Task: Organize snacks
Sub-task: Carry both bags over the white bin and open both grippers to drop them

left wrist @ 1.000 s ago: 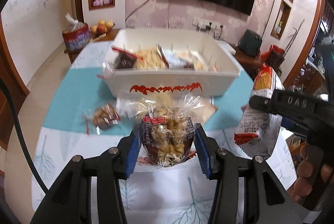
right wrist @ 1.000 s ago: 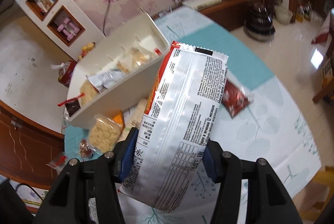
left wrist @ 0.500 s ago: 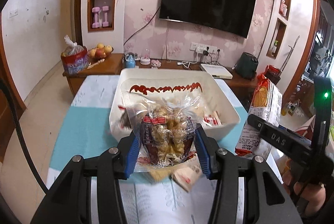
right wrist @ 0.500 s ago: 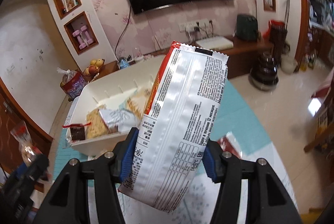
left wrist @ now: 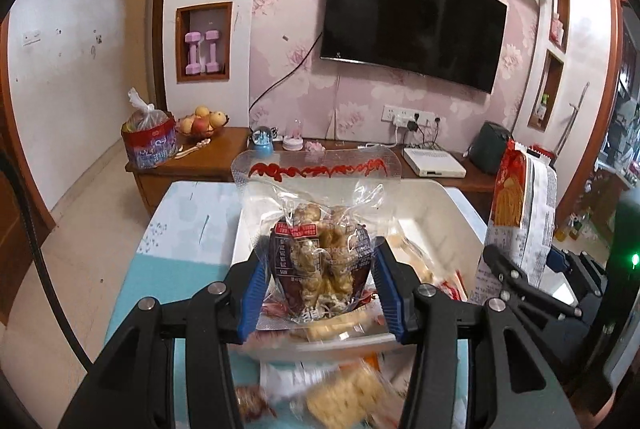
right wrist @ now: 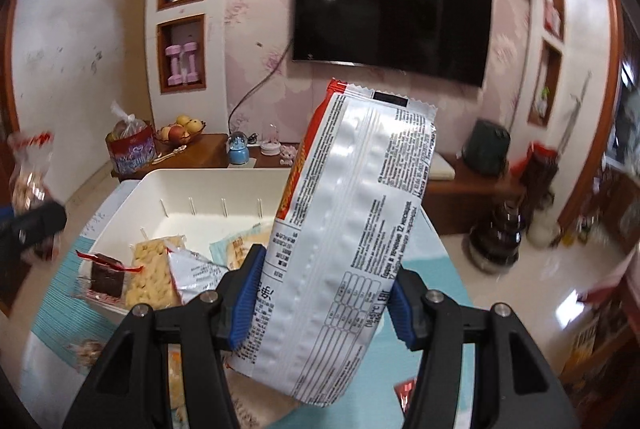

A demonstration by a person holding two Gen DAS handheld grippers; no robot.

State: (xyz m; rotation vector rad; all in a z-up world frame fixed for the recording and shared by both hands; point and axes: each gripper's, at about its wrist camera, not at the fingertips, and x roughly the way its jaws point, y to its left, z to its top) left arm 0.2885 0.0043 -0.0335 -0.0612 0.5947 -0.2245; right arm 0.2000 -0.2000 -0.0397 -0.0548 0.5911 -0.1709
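Left tongs (left wrist: pixel 320 285) clamped on a clear cellophane bag of knobbly fried snacks (left wrist: pixel 320 261), blue pads pinching its lower half; bag held upright above the near edge of the white storage bin (left wrist: pixel 452 213). Right tongs (right wrist: pixel 324 299) gripping a tall silver-backed foil snack packet (right wrist: pixel 352 229) low on its body, packet leaning slightly right, in front of the bin's right side. Bin sits on the tabletop (right wrist: pixel 436 265) with a teal-and-white cloth; inside it a pale cracker pack (right wrist: pixel 154 275), a dark wrapped piece (right wrist: pixel 106 275) and a crumpled silver wrapper (right wrist: pixel 192 275). More loose packs on the cloth below the left tongs, blurred, so hard to identify. Handling: both bags light, soft and crinkly, film slick; contents look brittle, so a firm squeeze risks crushing. Best hold is across the filled body, not the empty sealed top, which would fold and slip.
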